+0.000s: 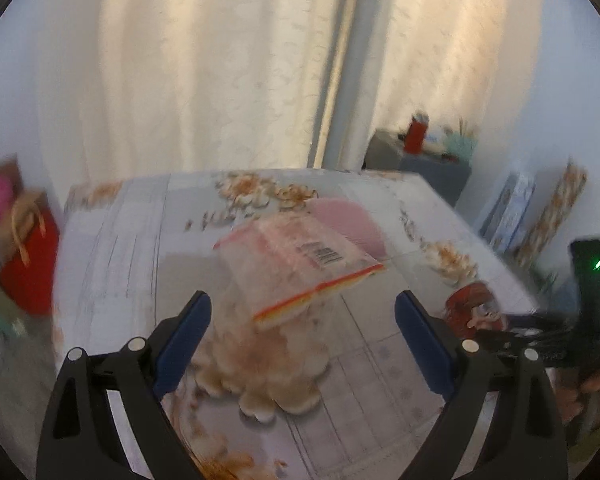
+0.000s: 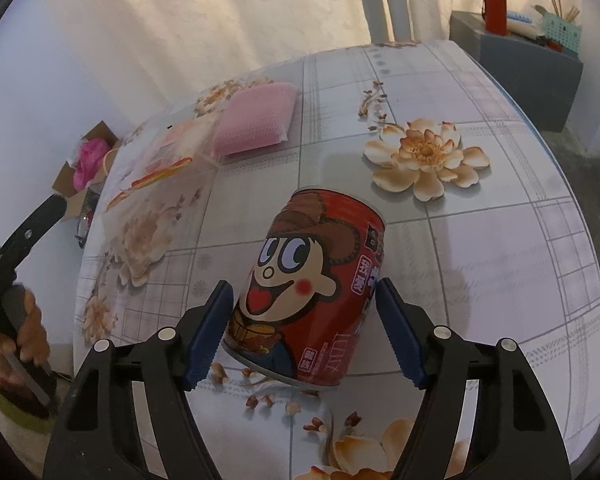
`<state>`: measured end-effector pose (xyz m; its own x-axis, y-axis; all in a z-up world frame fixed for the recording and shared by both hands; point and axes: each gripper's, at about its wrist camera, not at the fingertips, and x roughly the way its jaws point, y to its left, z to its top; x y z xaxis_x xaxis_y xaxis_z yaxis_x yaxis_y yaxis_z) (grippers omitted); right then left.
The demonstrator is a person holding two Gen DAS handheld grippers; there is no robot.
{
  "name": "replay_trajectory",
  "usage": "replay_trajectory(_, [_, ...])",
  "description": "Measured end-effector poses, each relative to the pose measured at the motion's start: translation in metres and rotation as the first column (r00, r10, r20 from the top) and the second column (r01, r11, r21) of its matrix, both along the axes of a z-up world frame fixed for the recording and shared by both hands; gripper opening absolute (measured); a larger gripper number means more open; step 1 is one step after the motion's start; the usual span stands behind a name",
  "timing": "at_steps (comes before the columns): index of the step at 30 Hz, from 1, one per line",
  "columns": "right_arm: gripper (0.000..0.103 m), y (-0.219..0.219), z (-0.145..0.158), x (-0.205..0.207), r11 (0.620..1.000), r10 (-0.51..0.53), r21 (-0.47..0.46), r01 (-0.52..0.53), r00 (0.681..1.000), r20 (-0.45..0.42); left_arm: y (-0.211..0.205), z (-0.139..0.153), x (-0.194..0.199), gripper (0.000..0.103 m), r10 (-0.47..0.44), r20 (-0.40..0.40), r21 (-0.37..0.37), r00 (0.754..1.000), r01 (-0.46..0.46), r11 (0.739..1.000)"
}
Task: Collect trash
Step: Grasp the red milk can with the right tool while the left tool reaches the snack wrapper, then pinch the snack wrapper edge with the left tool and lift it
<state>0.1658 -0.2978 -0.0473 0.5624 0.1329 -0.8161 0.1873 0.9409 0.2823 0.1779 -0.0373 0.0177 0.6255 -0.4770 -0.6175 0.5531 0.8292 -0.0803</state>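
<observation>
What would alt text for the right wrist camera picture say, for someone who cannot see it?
A red drink can with a cartoon face stands on a flowered tablecloth, between the open blue-padded fingers of the right tool; whether the pads touch it is unclear. Farther back lie a pink sponge and a clear plastic bag, and at the left edge a hand holds the other tool.

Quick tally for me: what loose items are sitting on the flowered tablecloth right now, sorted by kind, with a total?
Red cartoon-print drink can: 1
Clear plastic zip bag with a red-orange seal strip: 1
Pink textured sponge pad: 1
Total: 3

The can stands between the right gripper jaws; whether the pads touch it is unclear. The left gripper is open and holds nothing.
</observation>
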Motion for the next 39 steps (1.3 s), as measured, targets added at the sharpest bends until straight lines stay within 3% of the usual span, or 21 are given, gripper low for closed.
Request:
replay_trajectory(3, [0.068,-0.003,-0.001,-0.001,1.000,0.000,0.018,0.000,1.000,0.007,-0.033,-0.005,-0.007,0.091,-0.073,0.128,0.196,0.989,0.047,0.979])
replay_trajectory(5, [0.068,-0.004,-0.001,-0.001,1.000,0.003,0.023,-0.004,1.000,0.010,-0.059,-0.016,-0.014,0.091,-0.147,0.213,0.342,0.966,0.067,0.937])
replay_trajectory(9, [0.067,-0.004,-0.002,-0.002,0.999,0.016,0.032,-0.016,1.000,0.011,-0.090,-0.043,-0.018,0.091,-0.247,0.309,0.534,0.919,0.048,0.844])
replay_trajectory(12, [0.067,-0.006,-0.003,-0.002,0.999,0.021,0.045,-0.021,1.000,0.013,-0.102,-0.054,-0.014,0.086,-0.292,0.341,0.606,0.894,0.028,0.795])
replay_trajectory(19, [0.066,-0.005,-0.004,-0.002,0.998,0.030,0.055,-0.031,0.999,0.013,-0.113,-0.068,0.008,0.052,-0.305,0.310,0.680,0.901,0.014,0.733])
replay_trajectory(23, [0.066,-0.003,-0.006,-0.002,0.998,0.037,0.057,-0.037,0.999,0.011,-0.111,-0.072,0.012,0.031,-0.302,0.288,0.690,0.909,0.022,0.723])
replay_trajectory(28, [0.066,-0.003,-0.007,-0.001,0.998,0.039,0.058,-0.039,0.999,0.008,-0.107,-0.071,0.012,0.019,-0.303,0.313,0.686,0.900,0.006,0.728])
replay_trajectory(30, [0.065,-0.002,-0.007,-0.002,0.998,0.039,0.056,-0.039,0.999,0.008,-0.106,-0.069,0.011,0.009,-0.303,0.330,0.680,0.894,-0.002,0.733])
replay_trajectory(39, [0.064,-0.001,-0.007,-0.004,0.998,0.029,0.062,-0.029,1.000,0.008,-0.085,-0.036,0.006,0.002,-0.235,0.443,0.598,0.865,-0.090,0.797])
